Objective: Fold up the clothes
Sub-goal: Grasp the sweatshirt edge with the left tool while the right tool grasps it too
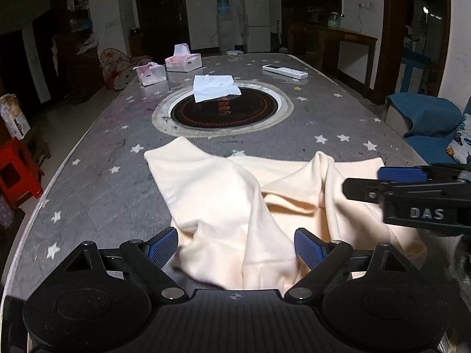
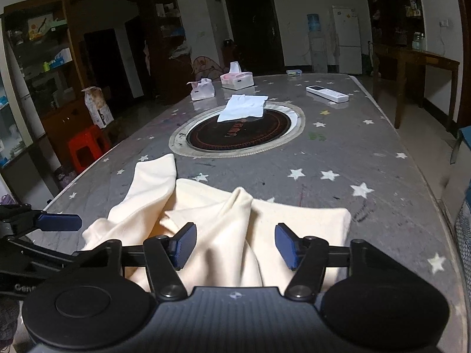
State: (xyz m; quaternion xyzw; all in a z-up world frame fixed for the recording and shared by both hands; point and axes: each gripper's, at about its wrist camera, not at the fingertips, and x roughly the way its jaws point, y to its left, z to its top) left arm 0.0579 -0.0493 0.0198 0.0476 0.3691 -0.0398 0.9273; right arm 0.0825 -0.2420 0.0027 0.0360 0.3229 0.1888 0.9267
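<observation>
A cream garment point(image 1: 235, 206) lies rumpled at the near edge of a grey, star-printed surface point(image 1: 103, 191), with raised folds across its middle. The left gripper point(image 1: 235, 248) hangs over the garment's near part, its jaws spread wide with a ridge of cloth between them but not pinched. The right gripper point(image 2: 234, 245) sits just beside it over the same garment, jaws partly open around another ridge, pads apart from the fabric.

Risks: either pair of jaws could close on a single loose ridge, not on a clean hem, so lifting would bunch the cloth further. The two grippers are close together and could knock each other. Dragging cloth might slide it off the near edge.

At the surface's centre a folded white cloth point(image 1: 215, 88) rests on a round black inset point(image 1: 225, 110); its red writing is unreadable. Near the far edge lie a remote point(image 1: 285, 71) and two tissue boxes point(image 1: 183, 61). The right gripper's side reads "DAS".
</observation>
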